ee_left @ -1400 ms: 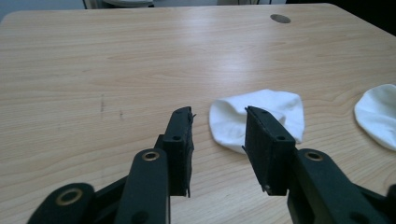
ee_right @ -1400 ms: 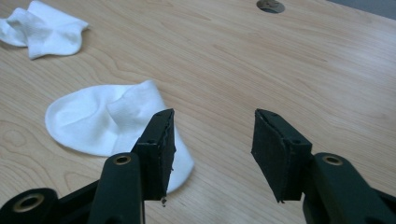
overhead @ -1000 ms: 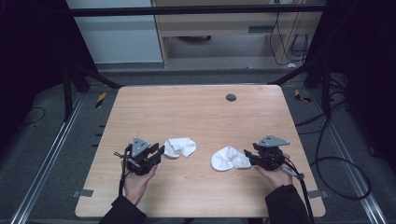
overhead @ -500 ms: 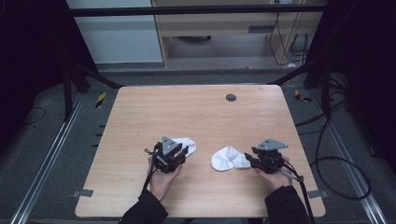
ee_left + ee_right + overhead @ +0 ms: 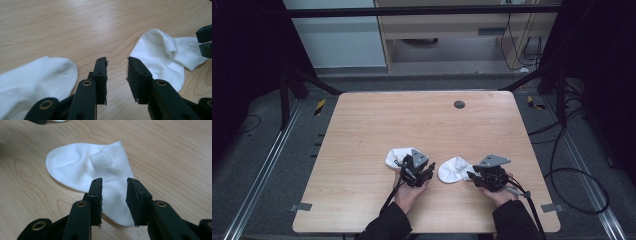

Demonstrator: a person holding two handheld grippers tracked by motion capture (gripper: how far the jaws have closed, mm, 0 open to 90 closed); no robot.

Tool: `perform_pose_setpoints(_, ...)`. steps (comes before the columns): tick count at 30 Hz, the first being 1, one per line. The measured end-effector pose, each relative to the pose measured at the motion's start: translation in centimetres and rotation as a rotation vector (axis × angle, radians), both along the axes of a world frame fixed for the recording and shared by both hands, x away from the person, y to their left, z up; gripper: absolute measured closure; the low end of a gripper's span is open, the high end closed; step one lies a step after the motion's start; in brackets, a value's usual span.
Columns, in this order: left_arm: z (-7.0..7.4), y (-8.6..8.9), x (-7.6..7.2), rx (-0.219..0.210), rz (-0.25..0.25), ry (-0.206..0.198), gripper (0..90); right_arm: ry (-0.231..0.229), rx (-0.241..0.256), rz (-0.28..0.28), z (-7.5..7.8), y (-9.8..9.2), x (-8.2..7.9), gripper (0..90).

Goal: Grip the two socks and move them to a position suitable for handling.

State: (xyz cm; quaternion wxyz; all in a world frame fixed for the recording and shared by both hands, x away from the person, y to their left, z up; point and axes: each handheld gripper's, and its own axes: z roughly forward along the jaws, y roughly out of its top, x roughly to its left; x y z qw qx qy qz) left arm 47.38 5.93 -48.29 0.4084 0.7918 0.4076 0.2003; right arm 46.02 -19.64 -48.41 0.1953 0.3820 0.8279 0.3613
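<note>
Resting: two white socks lie flat on the wooden bench (image 5: pixel 362 130), near its front edge, one by each gripper.
Left sock (image 5: pixel 395 157): it lies just beyond and to the left of the left gripper (image 5: pixel 419 172) in the high view; in the left gripper view it (image 5: pixel 32 80) spreads at the lower left, beside the left-hand finger, not between the fingers.
Right sock (image 5: pixel 453 169): it lies between the two grippers in the high view, with one end reaching the right gripper (image 5: pixel 475 176); in the left gripper view it (image 5: pixel 162 57) sits at the upper right, crumpled, with a raised fold.
Left gripper fingers: parted by a narrow gap, with bare bench wood showing between them; they hold nothing.
Right gripper (image 5: pixel 114 192) fingers: parted by a narrow gap, hanging right over the near end of the right sock (image 5: pixel 100 170); the fabric shows through the gap, but whether the tips touch it I cannot tell.
Sock shape in the right gripper view: rounded end away to the left, ribbed cuff folded up in the middle.
Hands: a person's hands in dark sleeves hold both grippers from the bench's front edge.
Elsewhere on the bench: a small dark round disc (image 5: pixel 459 104) near the far edge, well apart from the socks.
</note>
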Motion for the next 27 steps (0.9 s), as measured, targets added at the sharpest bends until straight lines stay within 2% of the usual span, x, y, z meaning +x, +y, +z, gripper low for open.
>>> perform_pose_setpoints(5,-1.0,-1.0,0.1,0.032,-0.027,0.029,66.6,0.022,-0.005,0.031,-0.4,0.3,-0.2,66.2)
perform_pose_setpoints(12,-1.5,-1.6,0.2,0.042,-0.042,0.052,67.0,0.052,-0.016,0.055,-1.0,0.8,-0.1,66.6)
perform_pose_setpoints(16,-2.0,-2.0,0.2,0.065,-0.056,0.063,72.5,0.065,-0.032,0.060,-1.3,0.9,0.0,69.0)
perform_pose_setpoints(23,-2.1,-2.6,0.0,0.074,-0.066,0.063,86.1,0.072,-0.028,0.051,-1.2,0.8,0.2,81.8)
perform_pose_setpoints(27,-2.0,-2.8,0.0,0.094,-0.063,0.065,88.3,0.076,-0.012,0.040,-1.1,0.6,0.3,85.5)
